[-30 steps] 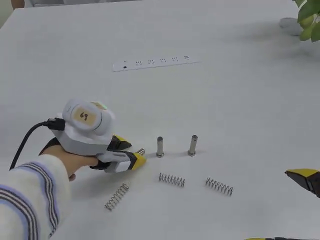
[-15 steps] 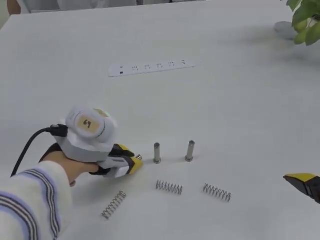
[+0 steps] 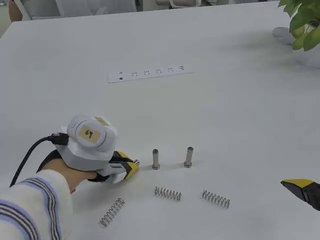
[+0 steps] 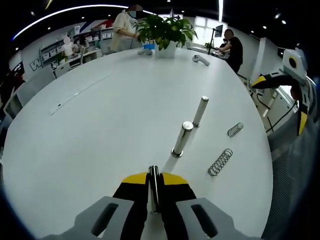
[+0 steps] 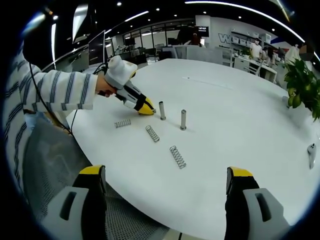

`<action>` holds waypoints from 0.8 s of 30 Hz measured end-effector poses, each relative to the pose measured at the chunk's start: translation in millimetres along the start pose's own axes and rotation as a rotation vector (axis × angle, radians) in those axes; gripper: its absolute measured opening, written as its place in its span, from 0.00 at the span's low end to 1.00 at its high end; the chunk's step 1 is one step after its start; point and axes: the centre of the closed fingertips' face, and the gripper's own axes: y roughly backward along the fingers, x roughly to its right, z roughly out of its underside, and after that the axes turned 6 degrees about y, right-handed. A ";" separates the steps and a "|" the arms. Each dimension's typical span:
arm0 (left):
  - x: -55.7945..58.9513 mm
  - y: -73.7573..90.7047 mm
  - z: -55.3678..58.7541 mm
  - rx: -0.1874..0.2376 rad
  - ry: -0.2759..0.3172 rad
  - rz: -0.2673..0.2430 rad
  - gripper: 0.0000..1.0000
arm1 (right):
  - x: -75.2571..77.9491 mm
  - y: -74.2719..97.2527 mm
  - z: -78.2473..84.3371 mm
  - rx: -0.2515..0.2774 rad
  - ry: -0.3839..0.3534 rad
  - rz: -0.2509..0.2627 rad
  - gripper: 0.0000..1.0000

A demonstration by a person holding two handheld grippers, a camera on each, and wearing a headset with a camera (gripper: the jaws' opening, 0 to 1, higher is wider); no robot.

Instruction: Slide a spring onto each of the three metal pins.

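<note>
Your left hand-held gripper is clamped tight on the held pin. That pin runs lengthwise between the jaws, with only its end poking past the tips (whether it touches the table I cannot tell). The middle pin stands upright just beside those tips at 3 o'clock, and the far pin stands beyond it. Swing the left hand carelessly and you will likely knock the middle pin over, perhaps into its neighbour.

Gripped this way, the held pin offers little free shaft, so a spring may jam against the jaw tips before it seats.

The near spring lies at 6 o'clock from your left hand. The middle spring and the right spring lie at 6 o'clock from the two standing pins. All three are light wire on a smooth top. Pinch one off-centre and it could roll or squirt away.

Your right hand-held gripper is spread wide and holds nothing. It sits by the table edge at 4 o'clock from the pins.
</note>
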 end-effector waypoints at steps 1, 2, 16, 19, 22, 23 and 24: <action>0.2 0.0 0.0 -0.003 -0.020 -0.004 0.02 | -0.3 -0.6 0.1 -0.001 0.001 -0.003 1.00; -0.8 -0.9 0.4 -0.005 -0.031 -0.006 0.02 | -0.4 -0.8 0.2 -0.002 0.002 -0.005 1.00; -6.0 -2.2 0.4 0.003 0.033 -0.034 0.01 | -5.3 -3.6 -1.5 0.000 0.028 -0.036 1.00; -5.5 -2.4 0.8 -0.005 0.032 -0.035 0.01 | -5.9 -3.8 -0.9 -0.004 0.033 -0.044 1.00; -5.8 -2.6 0.8 0.000 0.070 -0.045 0.00 | -5.6 -4.5 -0.9 -0.008 0.050 -0.048 1.00; -5.8 -2.5 1.0 -0.001 0.068 -0.045 0.00 | -4.9 -4.4 -1.6 -0.005 0.050 -0.045 1.00; -5.0 -2.4 1.4 -0.004 0.056 -0.041 0.00 | -4.7 -4.4 -2.4 -0.001 0.049 -0.045 1.00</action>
